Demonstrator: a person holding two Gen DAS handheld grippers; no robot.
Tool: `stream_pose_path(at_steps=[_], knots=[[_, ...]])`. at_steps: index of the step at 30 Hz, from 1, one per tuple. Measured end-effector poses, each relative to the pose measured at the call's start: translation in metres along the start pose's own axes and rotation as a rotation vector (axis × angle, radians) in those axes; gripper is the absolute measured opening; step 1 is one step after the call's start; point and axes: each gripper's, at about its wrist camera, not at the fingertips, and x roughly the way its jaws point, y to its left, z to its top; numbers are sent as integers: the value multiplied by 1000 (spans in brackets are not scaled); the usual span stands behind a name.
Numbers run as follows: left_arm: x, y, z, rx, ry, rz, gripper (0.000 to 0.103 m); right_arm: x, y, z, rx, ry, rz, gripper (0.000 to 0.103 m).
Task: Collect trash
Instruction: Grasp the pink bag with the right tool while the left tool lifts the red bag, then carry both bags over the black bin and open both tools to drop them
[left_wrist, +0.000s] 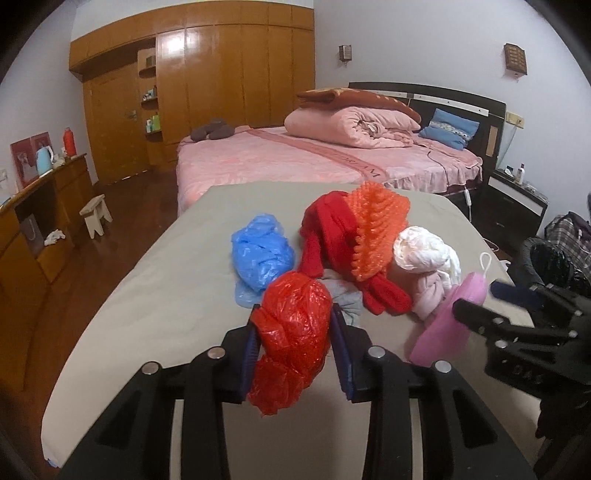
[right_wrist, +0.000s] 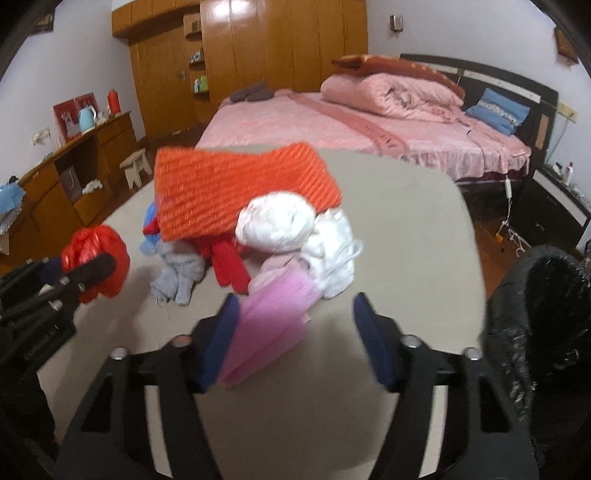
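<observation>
Our left tongs (left_wrist: 295, 347) pinch the red bag (left_wrist: 291, 332) at 6 o'clock on the counter (left_wrist: 155, 295). Our right tongs (right_wrist: 291, 339) straddle the pink sponge (right_wrist: 269, 325), the right pad clear. We close squarely, then lift toward the bin (right_wrist: 535, 314) at 3 o'clock.

You have a crinkled red plastic bag (left_wrist: 291, 332), a blue bag (left_wrist: 260, 254), a ribbed orange cloth (right_wrist: 240, 192), a white bag (right_wrist: 277, 221), a pink pad (right_wrist: 269, 328), a beige tabletop (left_wrist: 166, 288) and a black bin liner (right_wrist: 535, 314).

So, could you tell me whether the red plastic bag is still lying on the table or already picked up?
Picked up: the red plastic bag is crumpled between the left gripper's jaws, hanging clear of the table.
</observation>
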Motion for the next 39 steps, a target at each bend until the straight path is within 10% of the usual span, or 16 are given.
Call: stream_pose_path(at_steps=[6, 18, 39], knots=[[-1, 2, 1, -3, -3, 7, 36, -4, 3, -2, -14, 10, 68, 5], [-19, -23, 16, 22, -48, -31, 36, -55, -27, 8, 42, -78, 74, 2], [-35, -172, 56, 151, -140, -315, 36, -144, -152, -11, 180, -193, -191, 2]])
